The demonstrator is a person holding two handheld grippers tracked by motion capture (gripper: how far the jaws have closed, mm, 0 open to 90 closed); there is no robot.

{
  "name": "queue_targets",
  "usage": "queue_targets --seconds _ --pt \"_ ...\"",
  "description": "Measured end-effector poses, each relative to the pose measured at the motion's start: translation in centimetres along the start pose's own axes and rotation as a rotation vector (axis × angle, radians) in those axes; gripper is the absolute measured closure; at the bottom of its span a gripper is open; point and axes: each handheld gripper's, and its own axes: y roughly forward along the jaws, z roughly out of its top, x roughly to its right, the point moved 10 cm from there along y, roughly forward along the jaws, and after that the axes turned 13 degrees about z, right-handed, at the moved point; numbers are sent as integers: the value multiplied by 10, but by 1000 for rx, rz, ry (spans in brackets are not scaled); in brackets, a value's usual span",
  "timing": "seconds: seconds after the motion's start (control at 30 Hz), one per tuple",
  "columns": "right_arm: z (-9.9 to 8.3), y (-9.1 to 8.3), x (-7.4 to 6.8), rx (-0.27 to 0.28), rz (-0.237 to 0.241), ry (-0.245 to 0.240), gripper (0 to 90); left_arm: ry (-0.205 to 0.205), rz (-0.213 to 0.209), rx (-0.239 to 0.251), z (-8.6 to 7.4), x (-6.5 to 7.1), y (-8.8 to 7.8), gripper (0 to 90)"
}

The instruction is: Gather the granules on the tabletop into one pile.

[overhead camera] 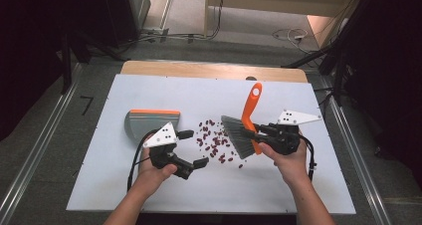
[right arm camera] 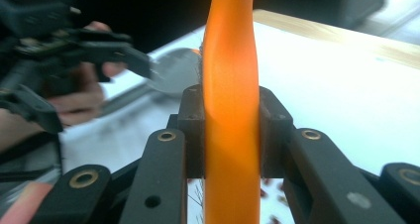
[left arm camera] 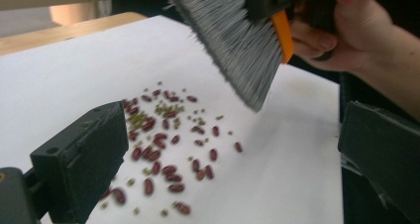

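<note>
A hand brush with an orange handle and grey bristles hangs tilted over the white table top, and my right gripper is shut on its handle. Red beans with some small green ones lie scattered in the middle of the table, just left of the bristles. A grey dustpan with an orange rim lies flat at the left. My left gripper stands open and empty between dustpan and beans, its jaws wide apart.
The white sheet lies on a wooden table whose far edge shows. Metal rails run along both sides on the floor, and cables lie beyond the far edge. Dark equipment stands at the back corners.
</note>
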Motion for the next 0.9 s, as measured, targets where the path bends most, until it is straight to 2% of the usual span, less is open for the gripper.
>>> queue_targets --seconds 0.07,0.1,0.13,0.17,0.27,0.3,0.37,0.5,0.53,0.57,0.7,0.77,0.8,0.83,0.9 --pt "0 -1 2 -4 -10 0 688 -7 6 6 0 -2 -4 0" --pt "-1 -2 5 -20 -35 -2 688 -4 16 7 -1 -4 -7 0" --pt "0 -5 10 -37 -80 -2 688 -2 19 13 -1 -6 -10 0" --pt "1 -7 13 -45 -101 -5 688 -2 37 22 -1 -10 -16 0" --pt "2 -12 23 -76 -169 -6 688 0 50 21 -4 -13 -22 0" --pt "1 -13 27 -91 -190 -8 688 -1 70 15 -8 -18 -27 0" --pt "0 -13 35 -127 -232 -14 688 1 76 10 -10 -19 -29 0" --pt "-2 -15 54 -159 -283 -3 688 11 91 -10 -20 -24 -39 0" --pt "-2 -15 54 -159 -283 -3 688 12 96 -11 -22 -25 -41 0" --pt "-3 -16 64 -184 -323 -4 688 15 106 -14 -27 -28 -46 0" --pt "-7 -16 84 -247 -404 5 688 -4 119 3 -30 -34 -52 0" --pt "-8 -15 89 -262 -421 -2 688 -12 139 6 -31 -39 -54 0" --pt "-10 -13 98 -302 -459 -3 688 -10 148 10 -32 -41 -55 0" --pt "-10 -13 98 -302 -459 -3 688 -10 148 10 -32 -41 -55 0" --pt "-12 -11 111 -364 -519 -15 688 -6 158 9 -34 -43 -57 0"
